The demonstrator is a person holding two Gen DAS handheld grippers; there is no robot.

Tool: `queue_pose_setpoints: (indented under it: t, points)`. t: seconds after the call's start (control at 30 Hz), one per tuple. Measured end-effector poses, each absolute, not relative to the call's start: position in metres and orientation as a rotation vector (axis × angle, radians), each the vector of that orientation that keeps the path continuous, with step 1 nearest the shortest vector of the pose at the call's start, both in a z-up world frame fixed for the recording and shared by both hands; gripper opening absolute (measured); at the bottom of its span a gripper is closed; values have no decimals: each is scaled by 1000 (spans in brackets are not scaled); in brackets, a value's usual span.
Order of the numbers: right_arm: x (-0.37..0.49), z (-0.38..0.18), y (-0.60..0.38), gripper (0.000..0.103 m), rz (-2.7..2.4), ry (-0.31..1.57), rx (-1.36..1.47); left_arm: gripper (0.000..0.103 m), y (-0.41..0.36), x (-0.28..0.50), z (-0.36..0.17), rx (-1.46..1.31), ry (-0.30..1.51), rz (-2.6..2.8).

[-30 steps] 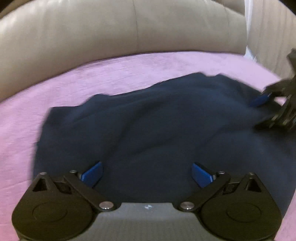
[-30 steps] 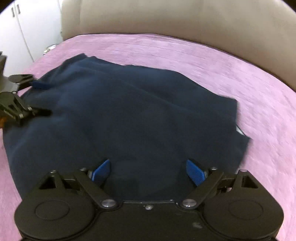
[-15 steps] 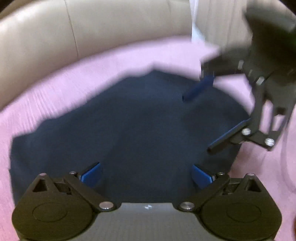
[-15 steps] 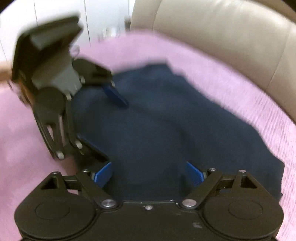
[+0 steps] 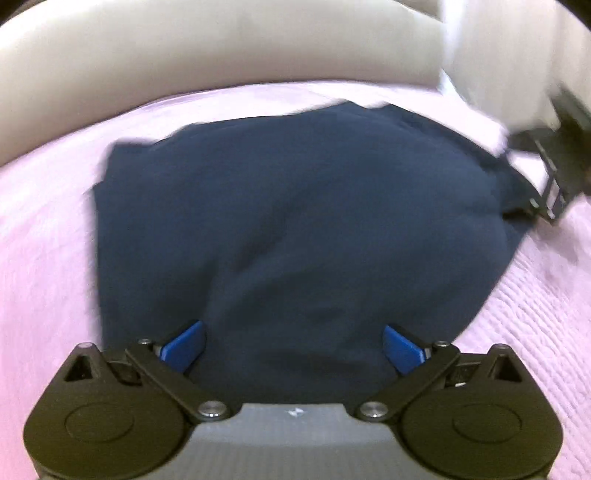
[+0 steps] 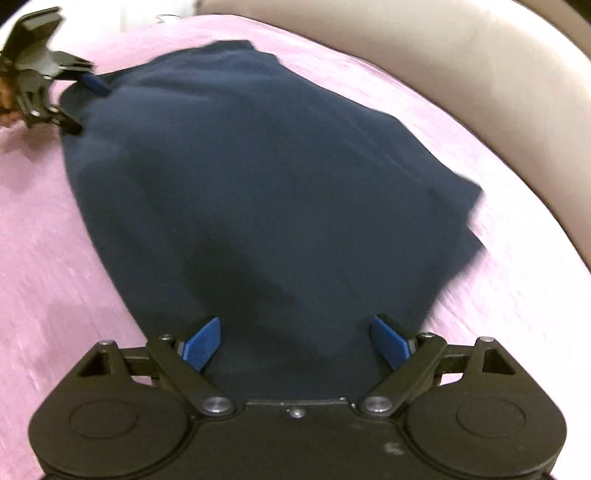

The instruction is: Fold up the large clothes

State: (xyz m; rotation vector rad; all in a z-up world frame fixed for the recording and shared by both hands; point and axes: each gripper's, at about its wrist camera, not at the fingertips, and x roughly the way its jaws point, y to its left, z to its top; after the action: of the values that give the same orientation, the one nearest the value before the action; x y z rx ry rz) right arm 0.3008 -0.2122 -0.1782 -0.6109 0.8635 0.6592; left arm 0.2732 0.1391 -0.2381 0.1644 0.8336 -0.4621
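Observation:
A dark navy garment point(image 5: 295, 221) lies folded in a rough rectangle on a pink bedspread point(image 5: 44, 240); it also fills the right wrist view point(image 6: 266, 192). My left gripper point(image 5: 293, 347) is open and empty, low over the garment's near edge. My right gripper point(image 6: 295, 341) is open and empty over the opposite edge. The right gripper shows at the right edge of the left wrist view point(image 5: 550, 177), at the garment's side. The left gripper shows at the upper left of the right wrist view point(image 6: 48, 96), its blue fingers point(image 6: 96, 85) at the garment's far corner.
A beige padded headboard point(image 5: 221, 48) curves behind the bed and also shows in the right wrist view point(image 6: 461, 55). Bare pink bedspread point(image 6: 44, 258) surrounds the garment on all sides. White furniture shows faintly at the far top left point(image 6: 147, 11).
The two grippers were close together over the garment half a second ago and have moved apart to opposite sides. Both stay open. The garment lies flatter and more compact than a second ago.

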Motion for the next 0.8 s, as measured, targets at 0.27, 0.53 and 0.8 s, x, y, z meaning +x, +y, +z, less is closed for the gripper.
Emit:
queue_pose_setpoints:
  t: [0.27,0.53,0.8]
  points:
    - [299,-135,-273,101,416,1071,-182,103,174,277,-230,173,868,-288]
    - [324,-76,-168,102,397,830,107,100,225,336,-204,-63,848,-289]
    - [407,-125,-62,102,212,765,53,100,235,455,-228,-277,881,-383]
